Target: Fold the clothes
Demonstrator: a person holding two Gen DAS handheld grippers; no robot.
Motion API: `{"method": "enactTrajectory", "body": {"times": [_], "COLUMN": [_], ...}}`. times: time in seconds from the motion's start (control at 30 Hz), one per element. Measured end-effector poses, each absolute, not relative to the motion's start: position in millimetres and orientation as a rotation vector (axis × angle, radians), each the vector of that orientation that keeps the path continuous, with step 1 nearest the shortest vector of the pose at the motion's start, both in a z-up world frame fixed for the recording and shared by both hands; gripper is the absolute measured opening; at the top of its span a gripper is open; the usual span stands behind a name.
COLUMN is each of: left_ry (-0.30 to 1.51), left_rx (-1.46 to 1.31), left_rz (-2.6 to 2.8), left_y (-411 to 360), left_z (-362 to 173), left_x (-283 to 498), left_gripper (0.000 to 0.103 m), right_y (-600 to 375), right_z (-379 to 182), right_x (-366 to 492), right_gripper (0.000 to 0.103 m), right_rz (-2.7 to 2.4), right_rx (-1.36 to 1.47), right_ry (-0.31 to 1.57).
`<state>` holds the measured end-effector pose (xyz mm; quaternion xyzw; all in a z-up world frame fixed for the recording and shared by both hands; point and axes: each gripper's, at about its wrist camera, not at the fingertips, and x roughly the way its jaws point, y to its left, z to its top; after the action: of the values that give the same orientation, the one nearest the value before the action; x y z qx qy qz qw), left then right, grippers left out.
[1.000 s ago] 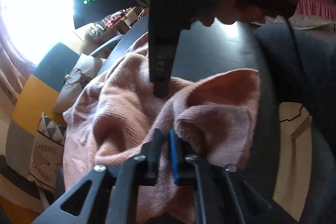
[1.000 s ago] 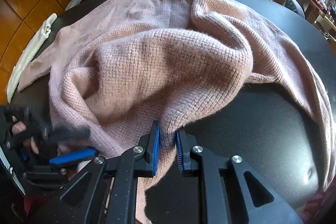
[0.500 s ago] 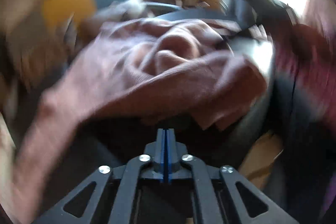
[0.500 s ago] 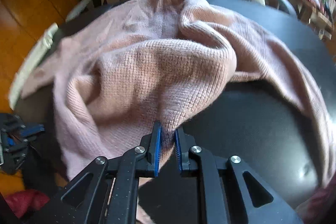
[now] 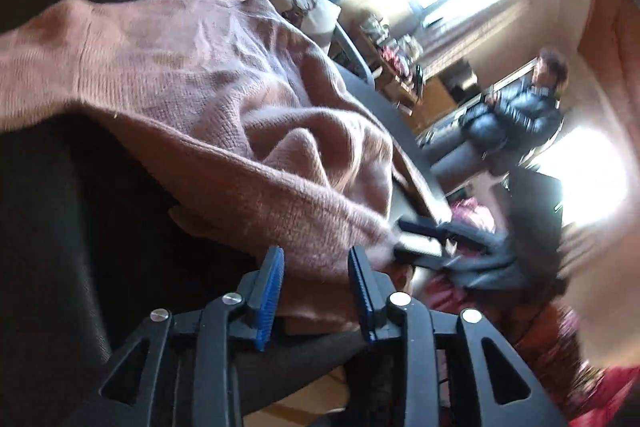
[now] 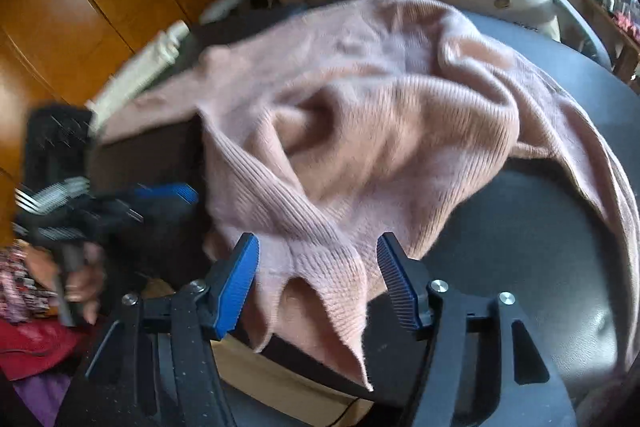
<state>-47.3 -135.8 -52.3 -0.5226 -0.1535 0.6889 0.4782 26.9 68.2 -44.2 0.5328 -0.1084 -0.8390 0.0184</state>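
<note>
- Our pink sweater [image 6: 360, 115] sits bunched on the dark round counter [image 6: 540, 227], with its ribbed hem hanging over the near edge.
- Right gripper [image 6: 318, 281]: jaws have just spread wide, hem lying loose between them, pads not pressing.
- Left gripper [image 5: 316, 291]: also just opened, a fold sits between the pads, unpinched as far as we can tell.
- Risk: with nothing pinned, that overhanging hem could drag the sweater off the counter.
- The bunched middle may get creased in if we fold without flattening first.
- The grippers are close, so they could bump.
</note>
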Motion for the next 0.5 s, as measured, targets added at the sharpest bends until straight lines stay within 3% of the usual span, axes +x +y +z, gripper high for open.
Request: {"method": "enactTrajectory", "body": {"times": [0.03, 0.07, 0.1, 0.3, 0.5], "left_ry": [-0.408, -0.438, -0.468, -0.538, -0.518], "left_rx": [-1.281, -1.283, -1.284, -1.287, -1.331], "left_rz": [1.678, 1.68, 1.682, 1.726, 1.681], "left_y": [-136, -138, -140, -154, -173], "left_z": [-52, -52, -51, -40, -41], "left_x": [-49, -51, -52, -61, -62], "left_gripper": [0.036, 0.037, 0.038, 0.04, 0.046], "right_y": [64, 59, 55, 12, -54], "right_z": [-50, -56, -57, -28, -21], "right_x": [25, 23, 21, 21, 22], "right_gripper": [0.061, 0.049, 0.019, 0.015, 0.015], "right_rz": [-2.586, -2.568, -2.55, -2.557, -2.485], "right_rx": [1.673, 1.684, 1.665, 1.425, 1.331], "right_ry": [-0.342, -0.353, -0.389, -0.37, -0.135]}}
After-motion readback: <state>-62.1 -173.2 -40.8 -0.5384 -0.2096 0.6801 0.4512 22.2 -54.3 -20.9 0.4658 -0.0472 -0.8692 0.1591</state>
